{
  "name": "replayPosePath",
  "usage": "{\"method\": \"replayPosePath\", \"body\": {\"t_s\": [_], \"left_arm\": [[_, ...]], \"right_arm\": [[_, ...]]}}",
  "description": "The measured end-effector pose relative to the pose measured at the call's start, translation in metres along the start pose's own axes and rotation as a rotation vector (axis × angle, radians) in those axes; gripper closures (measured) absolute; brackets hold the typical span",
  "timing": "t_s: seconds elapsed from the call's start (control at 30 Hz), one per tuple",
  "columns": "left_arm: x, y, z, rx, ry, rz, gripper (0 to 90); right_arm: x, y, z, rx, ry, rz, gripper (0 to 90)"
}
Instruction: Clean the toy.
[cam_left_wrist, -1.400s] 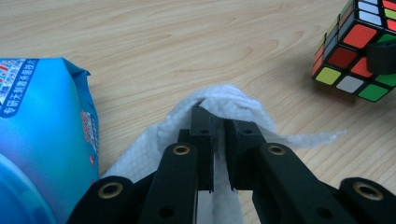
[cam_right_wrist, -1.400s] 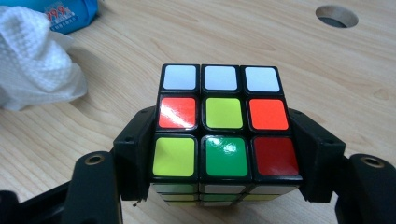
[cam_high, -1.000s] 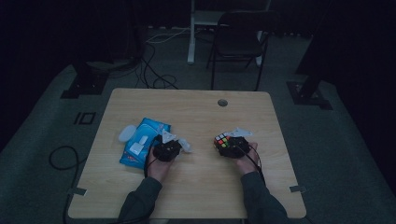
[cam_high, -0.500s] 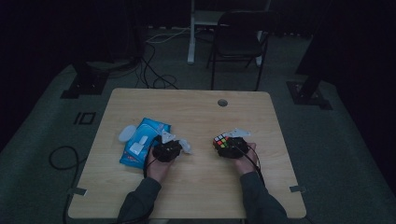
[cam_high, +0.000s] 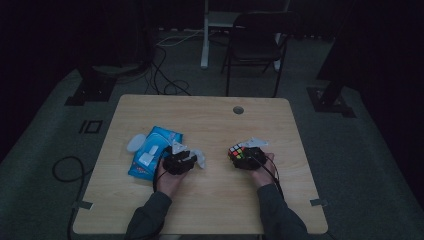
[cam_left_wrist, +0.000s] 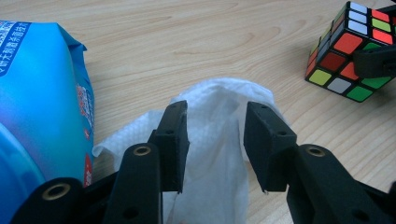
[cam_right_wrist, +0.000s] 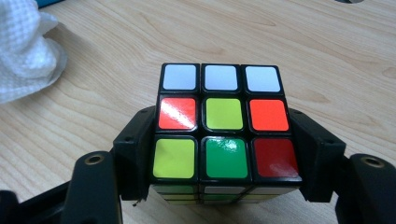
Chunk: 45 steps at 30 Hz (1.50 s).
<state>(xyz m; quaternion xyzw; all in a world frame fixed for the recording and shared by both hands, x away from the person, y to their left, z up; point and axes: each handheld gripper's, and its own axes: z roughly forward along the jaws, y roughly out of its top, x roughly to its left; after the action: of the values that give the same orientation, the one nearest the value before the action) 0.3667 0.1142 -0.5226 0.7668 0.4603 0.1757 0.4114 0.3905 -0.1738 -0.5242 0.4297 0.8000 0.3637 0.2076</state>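
Observation:
My right gripper is shut on a scrambled Rubik's cube, one jaw on each side, low over the wooden table; its top face shows a white row. In the high view the cube sits at the front of the right gripper, right of centre. My left gripper is open, its jaws standing either side of a crumpled white wipe that lies on the table. A blue wipes pack lies just left of it. In the high view the left gripper sits between the pack and the wipe.
A white flat piece lies at the pack's left edge. The table has a cable hole near its far edge. A chair and floor cables stand beyond the table. The room is dark.

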Motion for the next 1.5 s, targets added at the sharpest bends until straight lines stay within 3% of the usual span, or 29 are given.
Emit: {"method": "replayPosePath", "body": {"t_s": [0.13,0.2,0.43,0.6,0.77,0.97,1.37,1.5], "left_arm": [[0.000,-0.002,-0.001,0.005,-0.001,0.000,57.3],[0.001,-0.002,-0.002,0.008,0.000,-0.003,55.4],[0.003,-0.004,-0.005,0.021,-0.010,-0.017,45.7],[0.004,-0.006,-0.009,0.027,-0.021,-0.020,43.8],[0.004,-0.009,-0.015,0.033,-0.017,0.001,42.5],[0.007,-0.013,-0.024,0.018,-0.018,-0.009,42.4],[0.005,-0.022,-0.039,0.001,-0.029,-0.003,43.8],[0.007,-0.027,-0.043,-0.009,-0.023,-0.018,44.6]], "right_arm": [[0.000,-0.001,-0.001,-0.001,0.003,-0.001,33.4],[0.000,-0.001,-0.001,0.023,0.017,-0.021,27.6],[-0.001,-0.002,-0.001,0.038,0.034,-0.001,13.6],[0.001,-0.002,-0.005,0.031,0.049,-0.009,12.2],[0.003,-0.003,-0.009,0.033,0.035,-0.026,12.0],[0.002,-0.008,-0.016,0.025,0.030,-0.020,12.0],[-0.005,-0.018,-0.027,0.021,0.015,-0.017,12.0],[-0.010,-0.023,-0.029,0.028,0.017,-0.009,12.2]]}}
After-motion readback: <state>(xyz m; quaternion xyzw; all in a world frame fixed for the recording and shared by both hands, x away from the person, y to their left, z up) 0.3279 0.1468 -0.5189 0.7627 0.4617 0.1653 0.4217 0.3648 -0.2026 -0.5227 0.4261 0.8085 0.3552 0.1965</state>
